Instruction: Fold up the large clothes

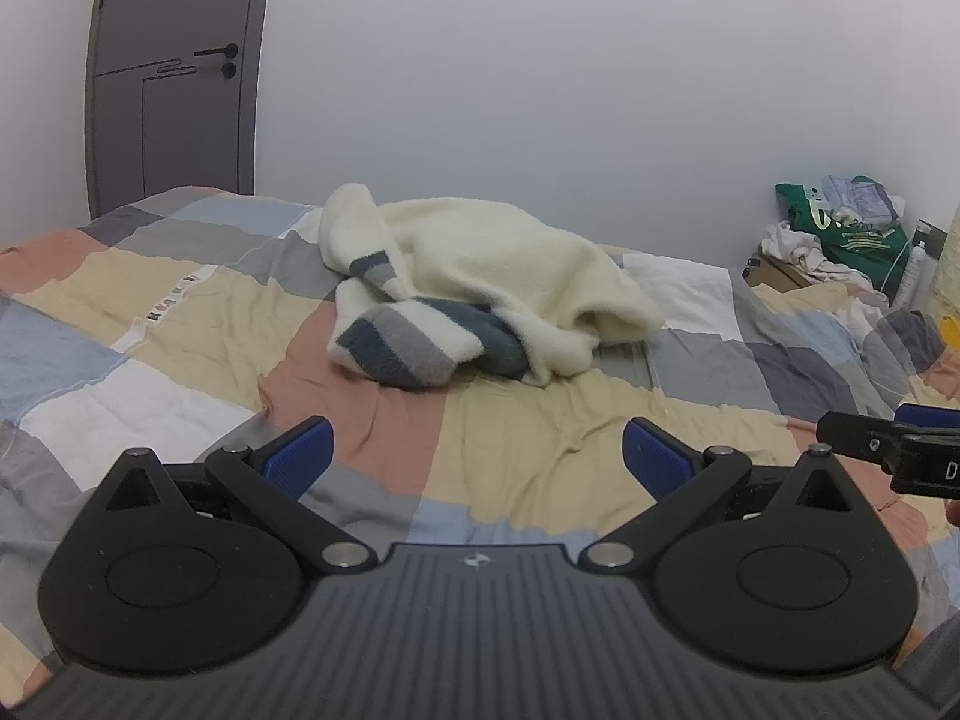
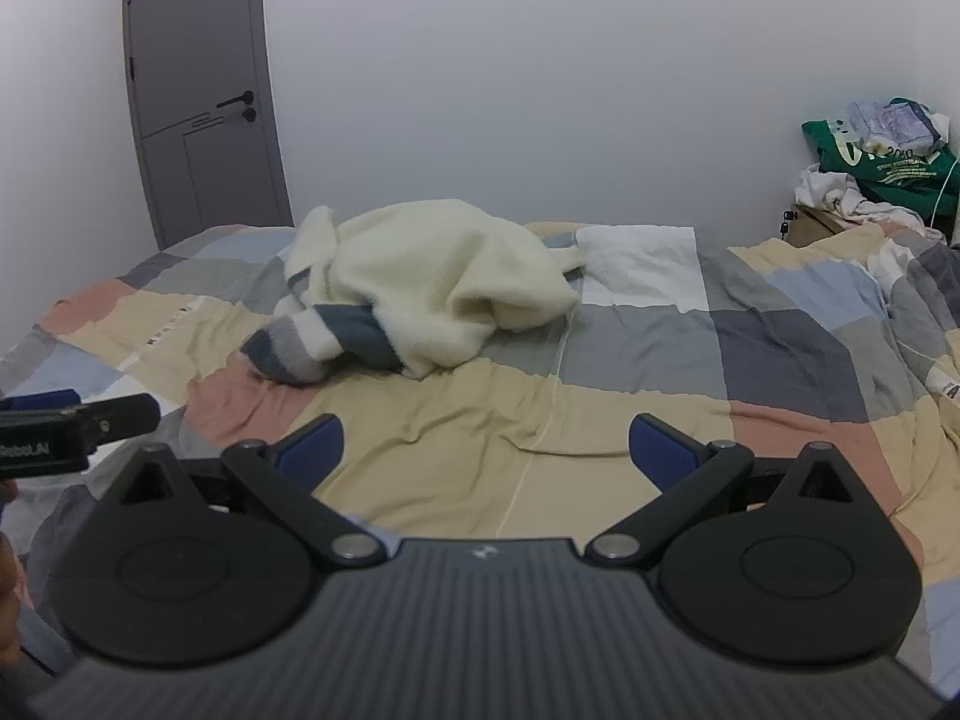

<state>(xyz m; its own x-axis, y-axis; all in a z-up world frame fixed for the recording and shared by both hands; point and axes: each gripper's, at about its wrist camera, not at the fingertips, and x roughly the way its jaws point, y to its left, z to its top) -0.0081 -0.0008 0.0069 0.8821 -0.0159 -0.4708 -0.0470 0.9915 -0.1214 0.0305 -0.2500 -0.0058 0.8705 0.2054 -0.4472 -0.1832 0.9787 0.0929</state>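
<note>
A grey door stands at the far left, behind the bed with its patchwork cover. The left claw hangs low over the near part of the bed, blue pads wide apart with nothing between them. Beyond it, well apart from both claws, a cream fleece garment with grey and blue striped cuffs lies crumpled in a heap near the middle of the bed. The right claw hovers just beside the left, jaws likewise spread and empty. At the far right a green bag sits on a pile of clutter by the wall.
</note>
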